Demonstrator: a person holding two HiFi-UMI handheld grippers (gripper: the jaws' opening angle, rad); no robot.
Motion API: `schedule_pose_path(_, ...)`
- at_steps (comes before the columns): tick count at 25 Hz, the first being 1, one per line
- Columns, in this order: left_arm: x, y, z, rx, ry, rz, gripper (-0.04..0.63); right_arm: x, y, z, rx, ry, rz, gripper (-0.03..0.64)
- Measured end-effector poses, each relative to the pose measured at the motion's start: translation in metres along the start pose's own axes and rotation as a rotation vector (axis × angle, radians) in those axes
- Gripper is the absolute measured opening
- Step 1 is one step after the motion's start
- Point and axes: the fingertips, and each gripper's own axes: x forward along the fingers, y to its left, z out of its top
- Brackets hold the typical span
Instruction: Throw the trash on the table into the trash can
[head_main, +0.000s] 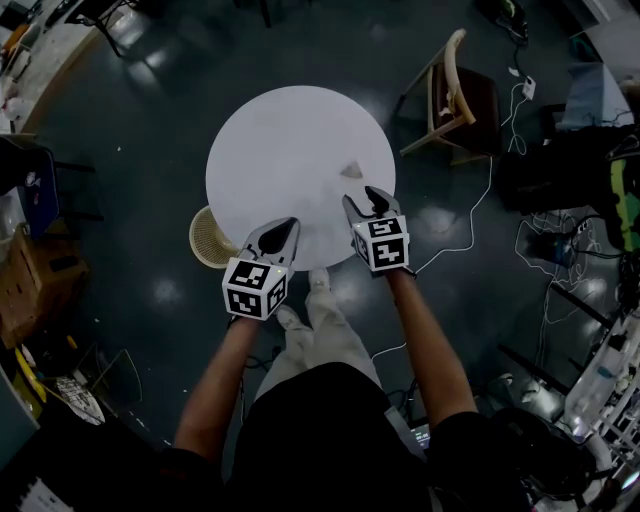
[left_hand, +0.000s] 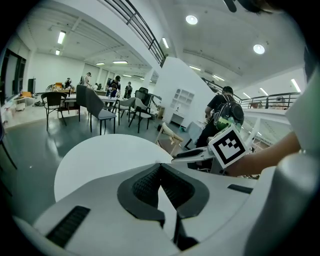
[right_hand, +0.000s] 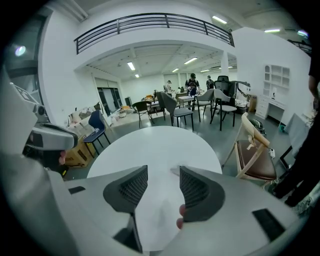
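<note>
A small grey scrap of trash (head_main: 352, 170) lies on the round white table (head_main: 285, 130), toward its right near side. My right gripper (head_main: 363, 197) hovers just short of the scrap, open with nothing between its fingers. In the right gripper view the scrap (right_hand: 174, 171) shows just past the tip of the right jaw, and the right gripper (right_hand: 163, 172) is open over bare tabletop. My left gripper (head_main: 291, 227) is over the table's near edge, shut and empty; in the left gripper view its pads (left_hand: 150, 182) meet at the tip. The round wicker trash can (head_main: 208, 238) stands on the floor by the table's near left edge.
A wooden chair (head_main: 455, 95) stands to the table's right, with white cables (head_main: 470, 230) on the dark floor. A cardboard box (head_main: 30, 270) is at the far left. People and more chairs (left_hand: 100, 107) are far off in the hall.
</note>
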Motion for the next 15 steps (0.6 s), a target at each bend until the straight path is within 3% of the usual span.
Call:
schedule_pose_path(9, 0.058, 0.013, -0.003, 0.011, 0.021, 0.009, 0.006, 0.046, -0.032, -0.011, -0.019, 0.040, -0.029, 0.201)
schedule_pose_path(15, 0.088, 0.024, 0.001, -0.020, 0.015, 0.035, 0.006, 0.077, -0.048, -0.013, -0.074, 0.067, -0.060, 0.201)
